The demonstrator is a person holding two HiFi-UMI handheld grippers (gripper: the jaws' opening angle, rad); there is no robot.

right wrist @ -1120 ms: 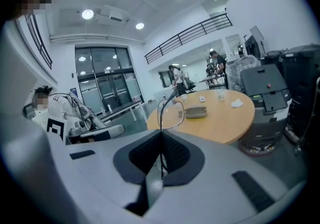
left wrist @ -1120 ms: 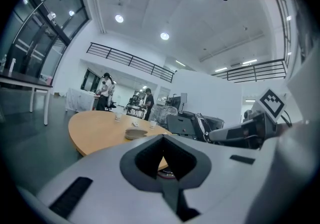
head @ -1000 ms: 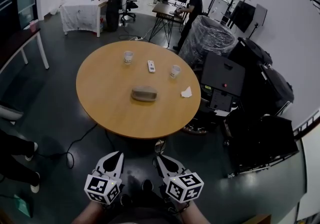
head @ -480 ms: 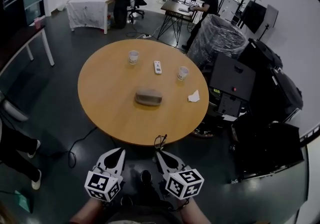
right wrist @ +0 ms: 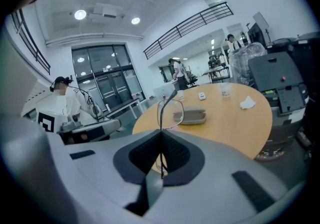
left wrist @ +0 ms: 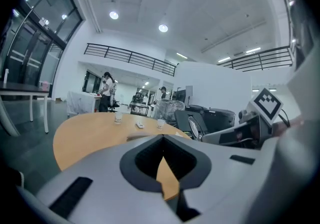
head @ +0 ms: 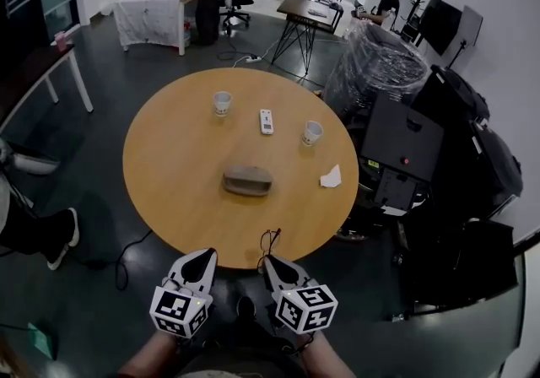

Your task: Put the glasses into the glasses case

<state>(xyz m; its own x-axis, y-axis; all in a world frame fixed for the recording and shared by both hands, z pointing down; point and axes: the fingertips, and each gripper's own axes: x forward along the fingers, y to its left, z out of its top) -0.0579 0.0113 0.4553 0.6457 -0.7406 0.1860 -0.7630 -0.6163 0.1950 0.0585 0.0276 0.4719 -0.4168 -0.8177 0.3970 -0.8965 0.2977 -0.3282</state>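
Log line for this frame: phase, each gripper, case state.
phase: pre-placement | right gripper: shut on glasses | left gripper: shut, empty | glasses case: looks closed, middle of table, untouched

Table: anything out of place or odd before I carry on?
Only a crumpled white tissue near the right edge of the table. The cups stand upright, nothing spilled. Note that the glasses case at the middle looks shut, while the right gripper is clamped on the glasses.
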